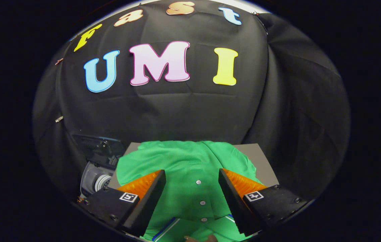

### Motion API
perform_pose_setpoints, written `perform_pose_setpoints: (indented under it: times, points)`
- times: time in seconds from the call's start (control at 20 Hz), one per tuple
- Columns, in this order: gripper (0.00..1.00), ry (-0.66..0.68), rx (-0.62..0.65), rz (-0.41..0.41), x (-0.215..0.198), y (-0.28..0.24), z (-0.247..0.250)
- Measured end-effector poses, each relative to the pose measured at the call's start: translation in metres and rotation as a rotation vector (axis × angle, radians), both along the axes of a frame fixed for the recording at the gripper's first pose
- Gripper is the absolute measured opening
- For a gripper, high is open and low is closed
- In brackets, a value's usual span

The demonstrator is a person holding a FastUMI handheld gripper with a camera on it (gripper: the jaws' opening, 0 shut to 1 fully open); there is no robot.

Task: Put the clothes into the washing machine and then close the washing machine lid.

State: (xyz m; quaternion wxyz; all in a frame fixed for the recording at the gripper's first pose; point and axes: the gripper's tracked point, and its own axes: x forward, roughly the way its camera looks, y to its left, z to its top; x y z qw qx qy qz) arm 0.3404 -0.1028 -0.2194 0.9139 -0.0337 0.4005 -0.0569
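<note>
Washing machine (98, 168) sits off to the left beyond the tabletop (261, 161), its lid seemingly raised against the black cloth; the green polo shirt (183, 164) lies spread flat on that grey tabletop, button placket running between the fingers. Claw (192, 191) hovers spread wide over the collar end, gripping nothing. Pinching a single layer could let the shirt slip out short of the drum

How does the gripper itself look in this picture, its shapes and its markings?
The gripper has two wedge-shaped fingers with flat inner faces and ridged outer faces. Each sits on a dark block fastened with screws, and each block carries a small square black-and-white marker. The fingers stand apart above a green shirt.
</note>
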Motion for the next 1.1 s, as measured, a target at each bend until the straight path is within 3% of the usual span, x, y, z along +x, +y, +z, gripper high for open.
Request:
perform_pose_setpoints:
  times: [0.45, 0.85, 0.9, 1.1]
  points:
    - [0.99, 0.156, 0.014, -0.021, -0.008, -0.011, -0.04]
    - [0.96, 0.205, 0.016, -0.02, -0.001, -0.012, -0.042]
    - [0.9, 0.208, 0.009, -0.029, 0.0, -0.014, -0.044]
    - [0.28, 0.191, -0.026, -0.017, 0.006, -0.017, -0.044]
